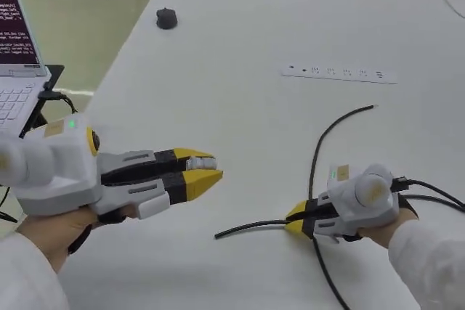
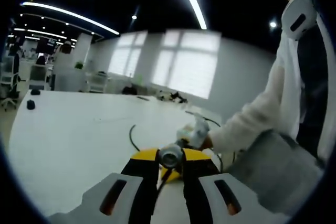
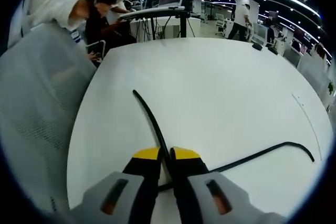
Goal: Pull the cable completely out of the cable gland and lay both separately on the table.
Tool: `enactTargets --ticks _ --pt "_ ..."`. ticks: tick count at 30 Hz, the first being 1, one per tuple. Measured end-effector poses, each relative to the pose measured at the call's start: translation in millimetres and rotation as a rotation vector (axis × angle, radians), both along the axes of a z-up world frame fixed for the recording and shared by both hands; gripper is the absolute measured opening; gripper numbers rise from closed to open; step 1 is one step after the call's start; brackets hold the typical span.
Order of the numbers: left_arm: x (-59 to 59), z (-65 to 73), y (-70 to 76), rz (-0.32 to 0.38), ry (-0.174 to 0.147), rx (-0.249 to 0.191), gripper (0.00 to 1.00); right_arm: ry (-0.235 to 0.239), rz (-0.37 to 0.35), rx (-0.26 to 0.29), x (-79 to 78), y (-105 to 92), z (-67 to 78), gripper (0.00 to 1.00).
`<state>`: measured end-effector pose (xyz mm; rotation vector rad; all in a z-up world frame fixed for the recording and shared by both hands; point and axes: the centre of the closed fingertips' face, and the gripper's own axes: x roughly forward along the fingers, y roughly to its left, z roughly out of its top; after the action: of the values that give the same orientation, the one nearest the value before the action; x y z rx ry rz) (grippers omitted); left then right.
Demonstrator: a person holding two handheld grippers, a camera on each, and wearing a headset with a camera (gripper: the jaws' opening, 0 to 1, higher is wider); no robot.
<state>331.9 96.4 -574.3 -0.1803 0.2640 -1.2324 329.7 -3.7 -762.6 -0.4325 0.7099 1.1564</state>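
Note:
A small silver cable gland [image 1: 208, 162] is held above the white table [image 1: 240, 107] in my left gripper [image 1: 211, 168], which is shut on it. In the left gripper view the gland [image 2: 170, 156] sits between the yellow tips, with no cable in it. The black cable [image 1: 320, 143] lies on the table, apart from the gland. My right gripper [image 1: 293, 221] rests low at the table and is shut on the cable. In the right gripper view the cable [image 3: 152, 121] runs out from between the jaws to a free end, and another stretch [image 3: 273, 149] curves off to the right.
A white power strip [image 1: 340, 73] lies at the back of the table. Two dark computer mice [image 1: 166, 17] sit at the far left corner. A laptop [image 1: 13, 56] stands off the table's left edge. Office chairs stand beyond the table.

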Motion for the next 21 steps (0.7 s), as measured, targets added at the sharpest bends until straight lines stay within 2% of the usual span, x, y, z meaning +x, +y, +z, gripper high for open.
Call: enactTargets --ticks 3,5,7,10,13,18,21 --pt "4.3 -4.9 -3.6 -0.006 0.005 0.004 0.17 0.0 -0.016 0.017 0.8 1.0 0.8 0.09" --pt "7.6 -9.0 -7.3 -0.01 0.007 0.007 0.17 0.005 -0.04 0.03 1.6 0.8 1.5 0.16" --pt "11.5 -17.4 -11.3 -0.016 0.003 0.029 0.17 0.017 -0.046 0.094 -0.5 5.0 9.5 0.23" --pt "17.2 -31.6 -17.4 -0.024 0.011 0.057 0.17 0.009 -0.056 0.105 0.4 0.3 16.4 0.25" --pt "24.0 -48.7 -23.0 -0.02 0.013 0.093 0.18 -0.008 -0.073 0.122 2.6 -5.0 24.9 0.27" --pt "35.1 -91.2 -30.0 0.002 0.043 0.174 0.18 -0.039 -0.119 0.154 5.2 -20.0 43.3 0.27" --pt "39.7 -112.7 -31.3 0.025 0.048 0.228 0.18 -0.056 -0.16 0.184 6.3 -28.5 55.6 0.27"
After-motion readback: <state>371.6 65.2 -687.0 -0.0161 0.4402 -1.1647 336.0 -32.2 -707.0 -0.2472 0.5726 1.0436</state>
